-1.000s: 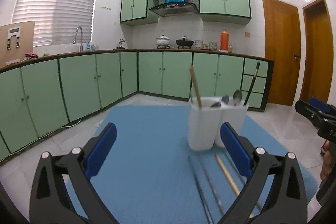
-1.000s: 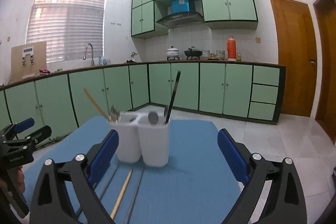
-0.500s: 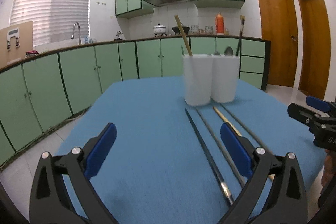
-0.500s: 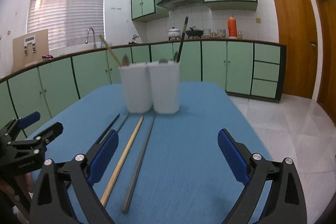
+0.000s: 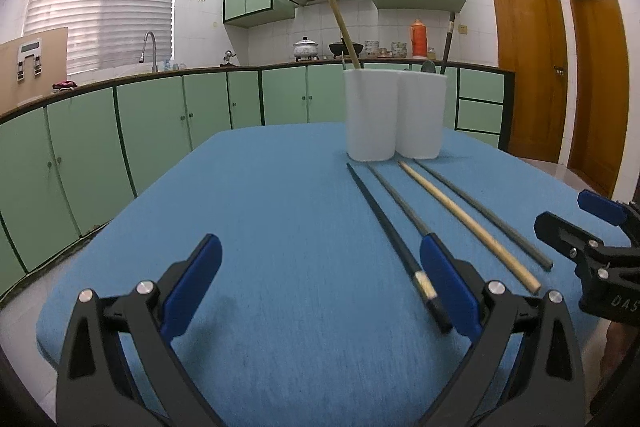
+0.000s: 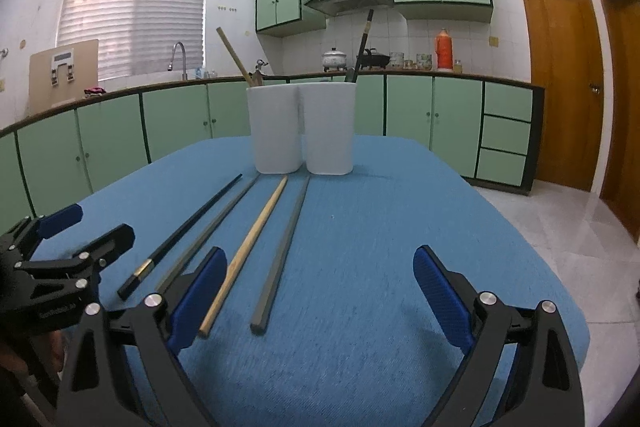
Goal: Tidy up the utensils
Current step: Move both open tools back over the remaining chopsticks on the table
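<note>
A white two-compartment utensil holder [image 5: 394, 117] [image 6: 302, 129] stands at the far side of the blue table mat [image 5: 280, 235]; a wooden chopstick, a black chopstick and spoons stick out of it. Several chopsticks lie side by side in front of it: a black one [image 5: 394, 239] [image 6: 182, 233], a grey one [image 5: 400, 203] [image 6: 208, 231], a wooden one [image 5: 466, 225] [image 6: 248, 247] and another grey one [image 5: 486, 213] [image 6: 284, 247]. My left gripper [image 5: 320, 283] is open, low over the mat to their left. My right gripper [image 6: 316, 291] is open, to their right, and also shows as the right gripper [image 5: 576, 223].
Green kitchen cabinets [image 5: 160, 115] and a counter with a sink tap [image 5: 150, 49] run behind the table. Two wooden doors [image 5: 528, 67] stand at the right over a tiled floor [image 6: 560, 219]. The left gripper's body [image 6: 60, 263] sits at the mat's near left.
Both grippers have dropped lower and pulled back from the holder, so the chopsticks on the mat now show in full. Both stay open.
</note>
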A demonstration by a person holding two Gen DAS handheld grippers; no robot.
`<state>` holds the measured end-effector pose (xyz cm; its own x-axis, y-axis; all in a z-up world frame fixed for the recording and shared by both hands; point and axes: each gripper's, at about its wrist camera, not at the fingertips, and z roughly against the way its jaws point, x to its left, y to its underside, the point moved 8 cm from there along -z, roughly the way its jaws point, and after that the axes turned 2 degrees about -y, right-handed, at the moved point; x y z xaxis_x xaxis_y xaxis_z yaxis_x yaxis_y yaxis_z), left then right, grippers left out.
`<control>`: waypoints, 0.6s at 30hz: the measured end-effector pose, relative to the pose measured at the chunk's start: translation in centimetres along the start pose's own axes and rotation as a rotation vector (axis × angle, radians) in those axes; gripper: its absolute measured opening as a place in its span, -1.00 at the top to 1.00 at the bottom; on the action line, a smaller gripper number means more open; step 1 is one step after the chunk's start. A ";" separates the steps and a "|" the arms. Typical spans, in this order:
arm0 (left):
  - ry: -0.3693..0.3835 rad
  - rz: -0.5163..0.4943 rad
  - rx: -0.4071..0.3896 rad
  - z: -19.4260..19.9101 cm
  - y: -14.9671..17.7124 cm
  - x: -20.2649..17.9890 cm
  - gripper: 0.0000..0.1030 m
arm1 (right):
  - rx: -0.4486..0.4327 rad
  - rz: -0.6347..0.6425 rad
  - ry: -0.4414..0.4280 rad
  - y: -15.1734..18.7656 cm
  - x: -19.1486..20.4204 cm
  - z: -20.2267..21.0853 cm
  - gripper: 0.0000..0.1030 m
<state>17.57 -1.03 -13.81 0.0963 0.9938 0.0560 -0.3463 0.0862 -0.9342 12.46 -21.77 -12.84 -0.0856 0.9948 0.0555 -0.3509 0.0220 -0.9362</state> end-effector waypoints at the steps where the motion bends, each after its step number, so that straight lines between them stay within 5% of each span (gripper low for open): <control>1: 0.000 0.001 0.000 0.0 0.2 0.0 -0.87 | -0.003 0.006 0.002 0.1 0.2 0.1 -0.67; 18: 0.003 0.029 -0.013 0.7 1.5 -0.6 -0.86 | 0.001 0.045 -0.004 2.7 2.2 0.5 0.21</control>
<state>16.37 -1.45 -15.03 0.0889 0.9957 0.0276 -0.3372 0.0562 -0.9398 10.85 -19.56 -15.06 -0.1048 0.9944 0.0144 -0.3479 -0.0231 -0.9373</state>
